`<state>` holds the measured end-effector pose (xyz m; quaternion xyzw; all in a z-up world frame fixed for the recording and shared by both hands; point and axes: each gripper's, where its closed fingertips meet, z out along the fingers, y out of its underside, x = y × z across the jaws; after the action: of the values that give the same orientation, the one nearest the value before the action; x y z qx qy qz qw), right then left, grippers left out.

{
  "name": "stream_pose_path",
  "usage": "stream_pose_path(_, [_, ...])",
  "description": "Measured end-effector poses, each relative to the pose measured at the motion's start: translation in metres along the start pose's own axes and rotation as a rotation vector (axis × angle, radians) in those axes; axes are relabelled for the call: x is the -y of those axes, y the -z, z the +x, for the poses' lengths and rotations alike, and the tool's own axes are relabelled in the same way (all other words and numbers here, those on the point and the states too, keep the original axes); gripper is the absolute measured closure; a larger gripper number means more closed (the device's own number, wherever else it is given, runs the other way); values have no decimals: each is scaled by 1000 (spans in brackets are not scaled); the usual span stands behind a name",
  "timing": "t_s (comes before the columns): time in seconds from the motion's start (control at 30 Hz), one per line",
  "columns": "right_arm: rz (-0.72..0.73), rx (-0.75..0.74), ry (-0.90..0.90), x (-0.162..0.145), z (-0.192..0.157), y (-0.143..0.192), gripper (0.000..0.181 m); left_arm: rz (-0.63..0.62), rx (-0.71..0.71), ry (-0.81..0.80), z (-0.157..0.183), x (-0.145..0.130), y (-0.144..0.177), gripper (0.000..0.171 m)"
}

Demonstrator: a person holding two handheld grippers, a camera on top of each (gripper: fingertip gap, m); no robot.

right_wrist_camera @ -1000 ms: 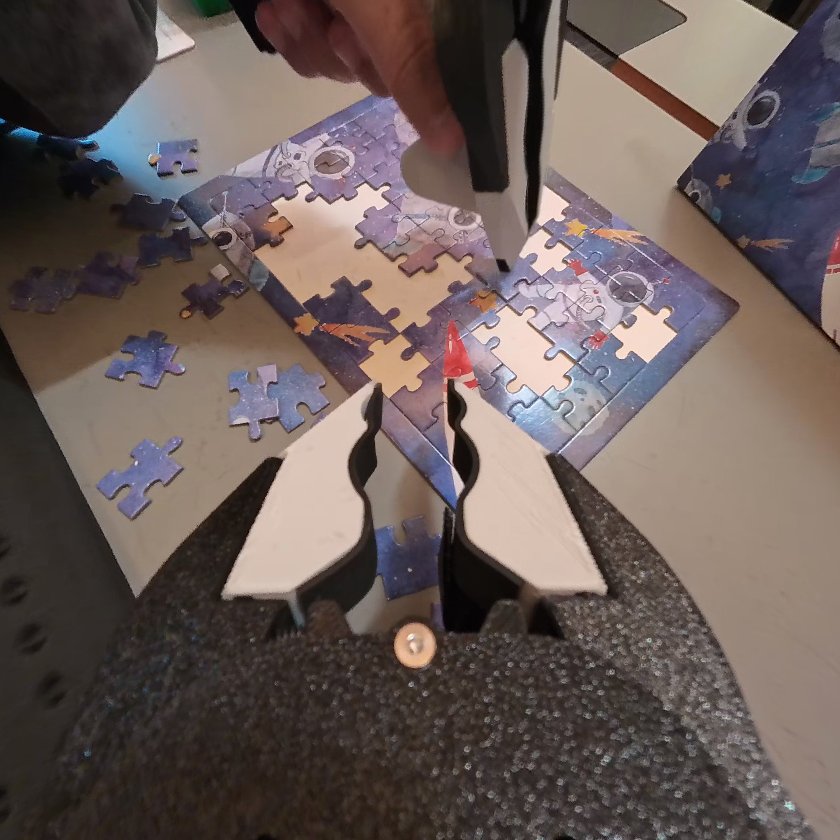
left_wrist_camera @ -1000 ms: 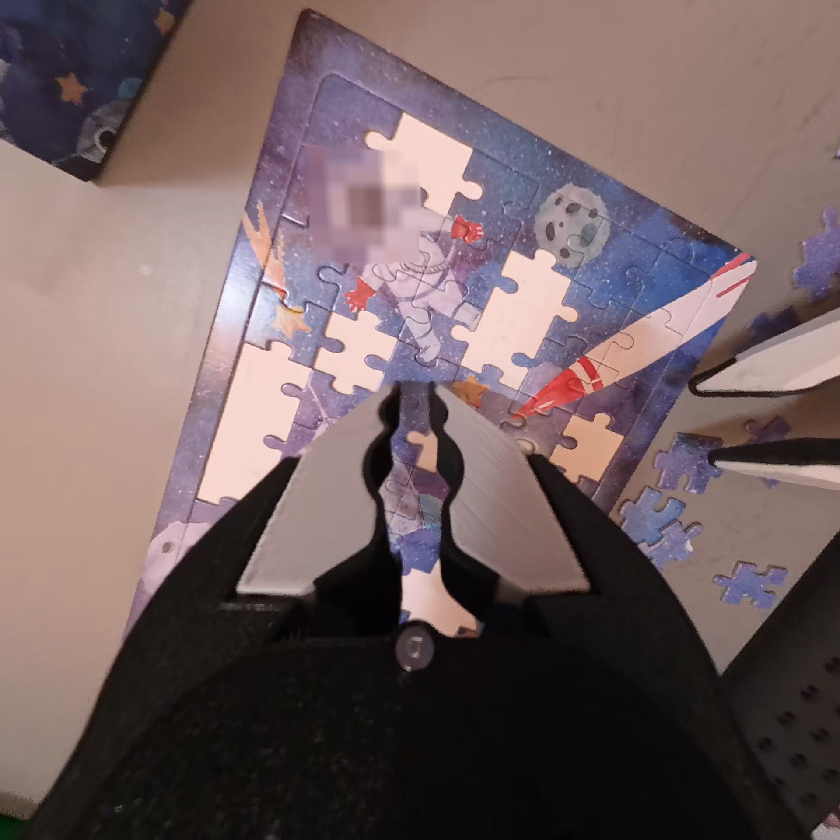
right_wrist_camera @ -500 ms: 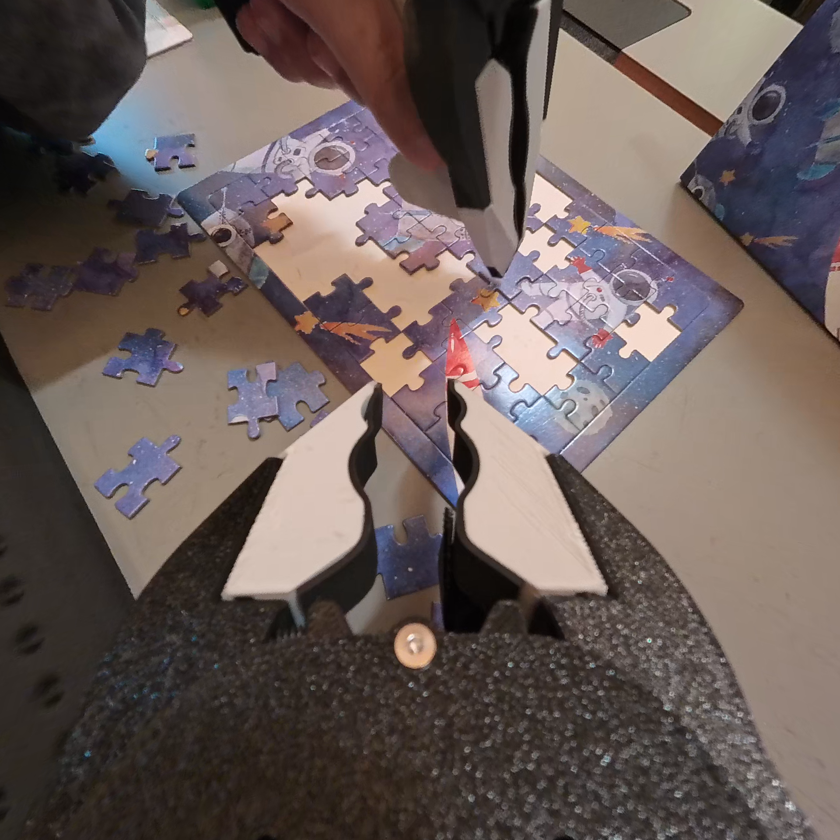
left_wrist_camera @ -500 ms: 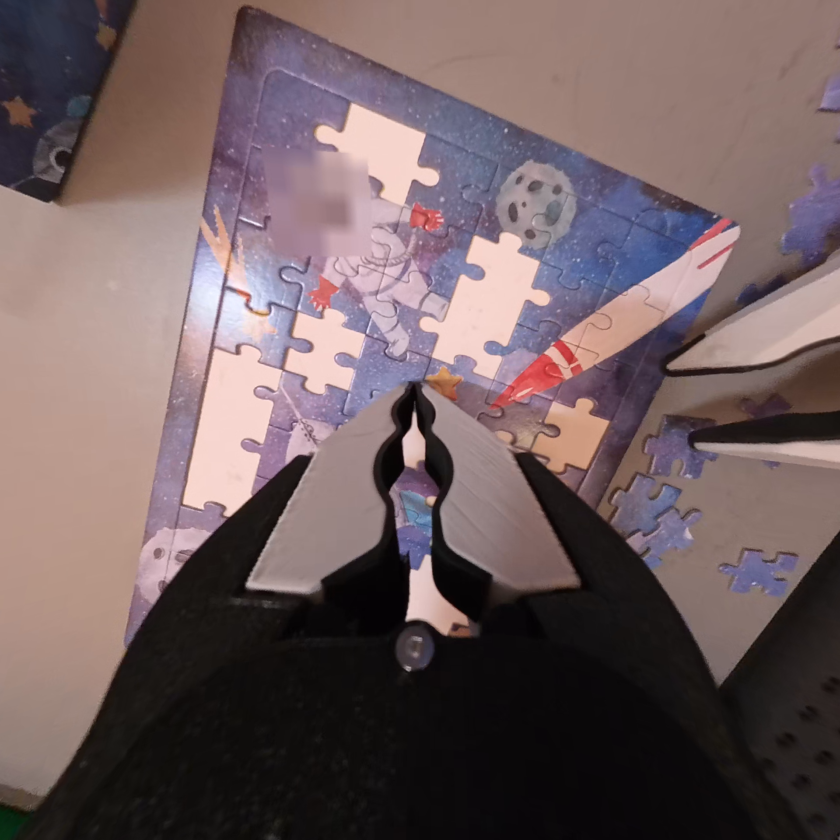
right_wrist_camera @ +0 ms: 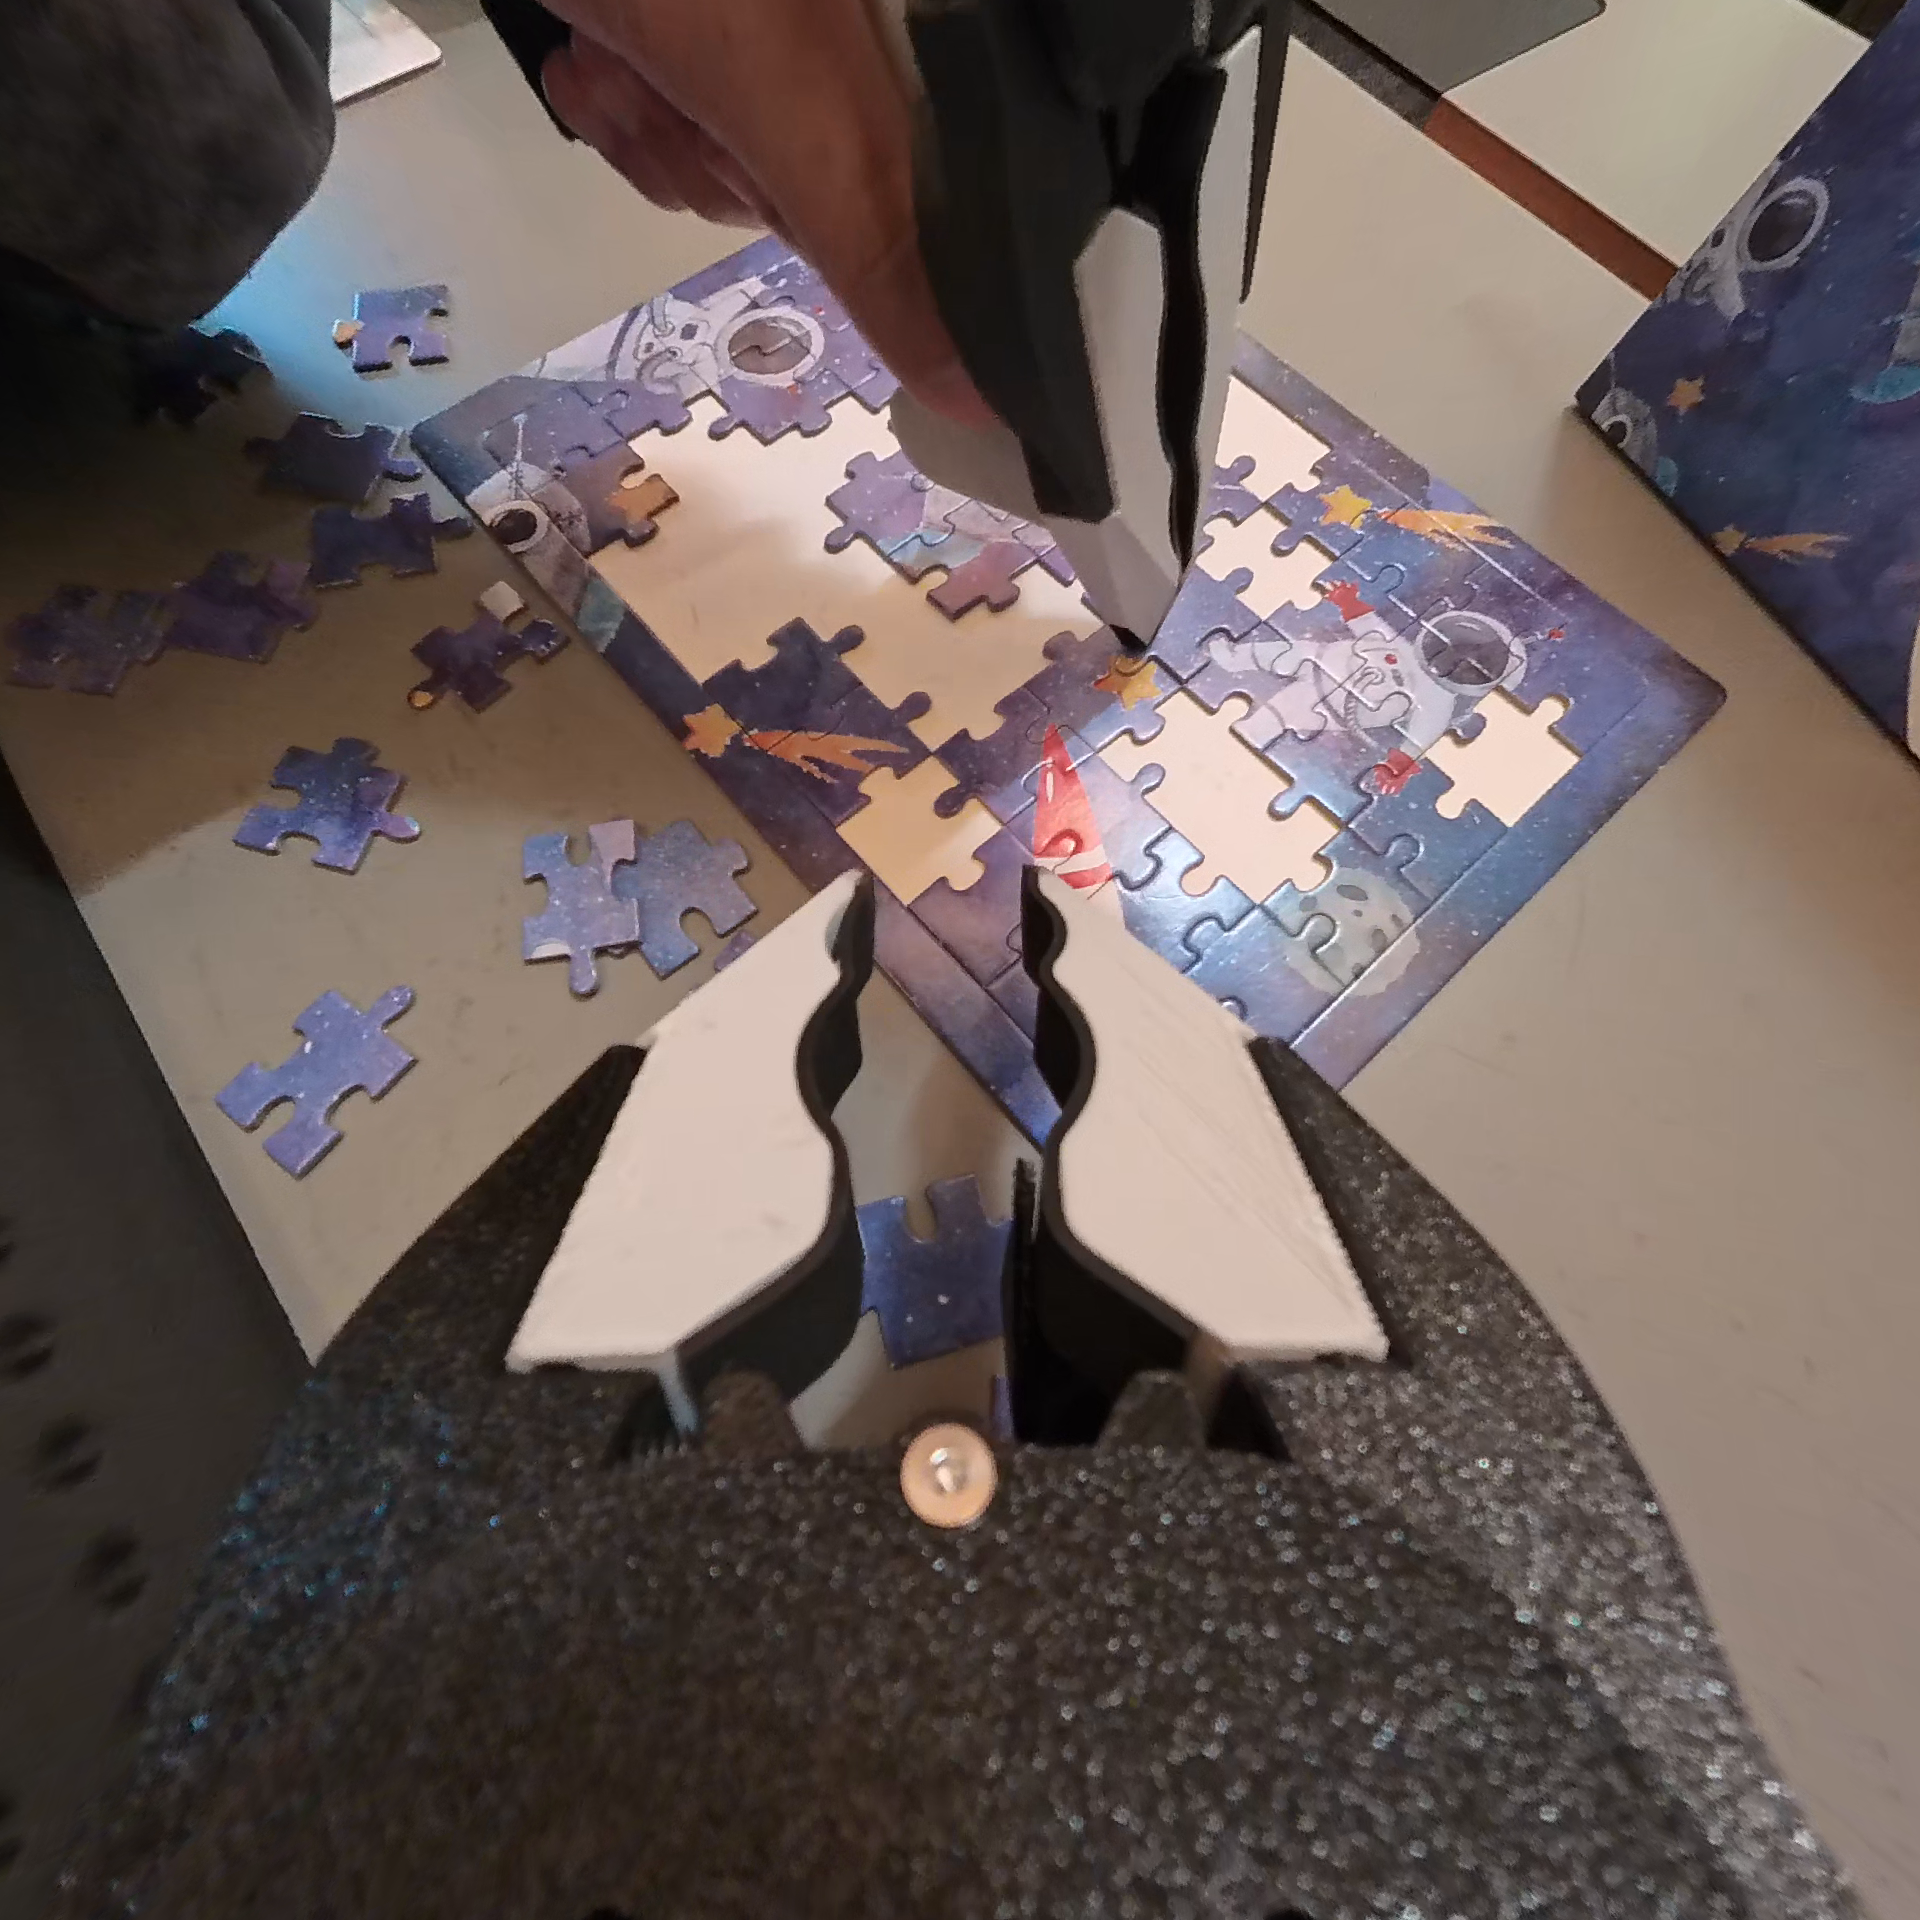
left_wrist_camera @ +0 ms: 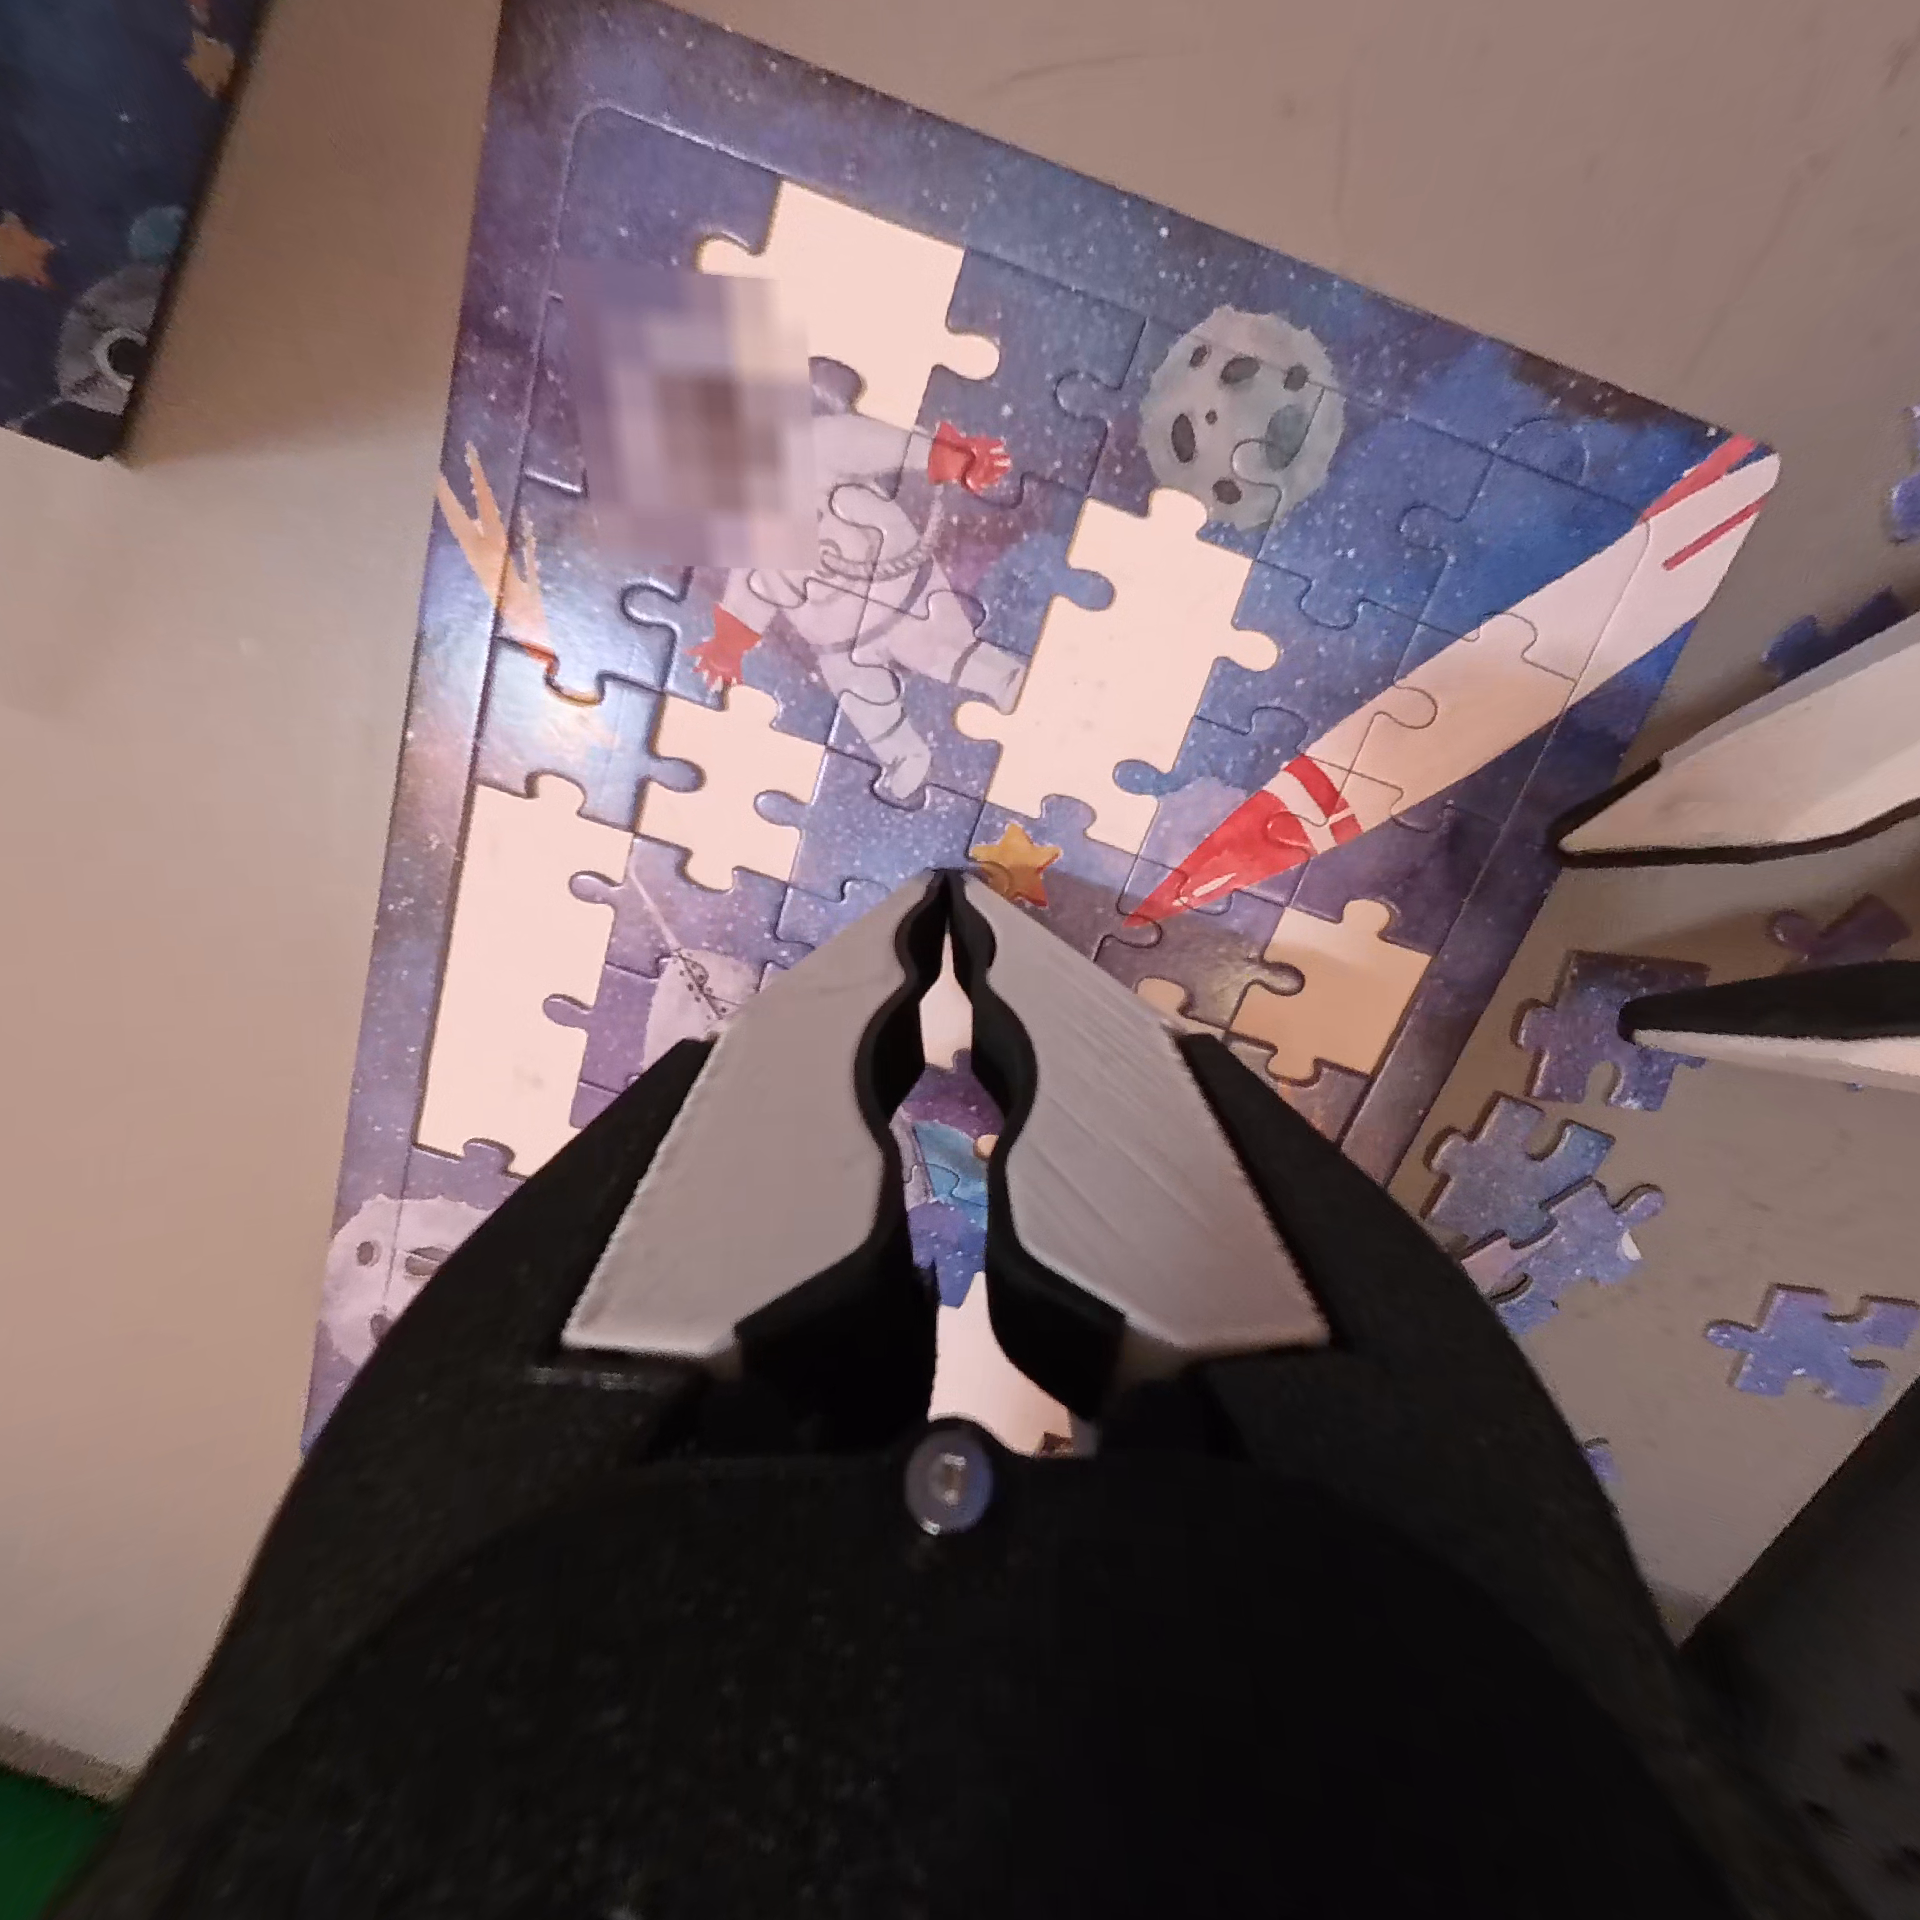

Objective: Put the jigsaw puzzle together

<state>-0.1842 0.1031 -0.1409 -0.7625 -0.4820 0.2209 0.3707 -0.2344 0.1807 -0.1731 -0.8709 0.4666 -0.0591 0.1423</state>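
left gripper (left_wrist_camera: 948, 883): pinched closed, tip on the jigsaw puzzle (left_wrist_camera: 1049, 582)
tip: press straight down, gently
right gripper (right_wrist_camera: 943, 894): parted, empty

I see a beige tabletop (right_wrist_camera: 1621, 1091), scuffed and marked in places. A dark blue box (right_wrist_camera: 1787, 436) printed with stars and space figures stands at its far right in the right wrist view; the same box (left_wrist_camera: 94, 208) fills the upper left corner of the left wrist view. A grey sleeve (right_wrist_camera: 135, 135) enters at the upper left. I note a green strip (left_wrist_camera: 42, 1829) below the tabletop edge.
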Motion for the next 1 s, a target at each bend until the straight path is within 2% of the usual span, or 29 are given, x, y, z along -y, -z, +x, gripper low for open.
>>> stream_pose_path(0.13, [4,0,-3,1,0,1,153,50,5,-7,0,9,13,171])
stream_pose_path(0.27, [-3,2,-1,-1,-1,0,153,38,-29,-12,8,0,0,171])
stream_pose_path(0.43, [-9,4,-2,-1,-2,-1,153,32,-36,-7,9,0,0,171])
stream_pose_path(0.6, [-8,7,-4,-1,-3,-1,153,118,-30,56,-5,16,12,171])
stream_pose_path(0.77, [-15,9,-3,-2,-3,-1,153,100,-43,70,-9,8,-3,171])
stream_pose_path(0.93, [-21,12,-5,-3,-3,-2,153,70,-36,54,-9,8,-2,171])
stream_pose_path(1.0, [-22,12,-6,-4,-3,-2,153,107,-32,68,-13,15,4,171])
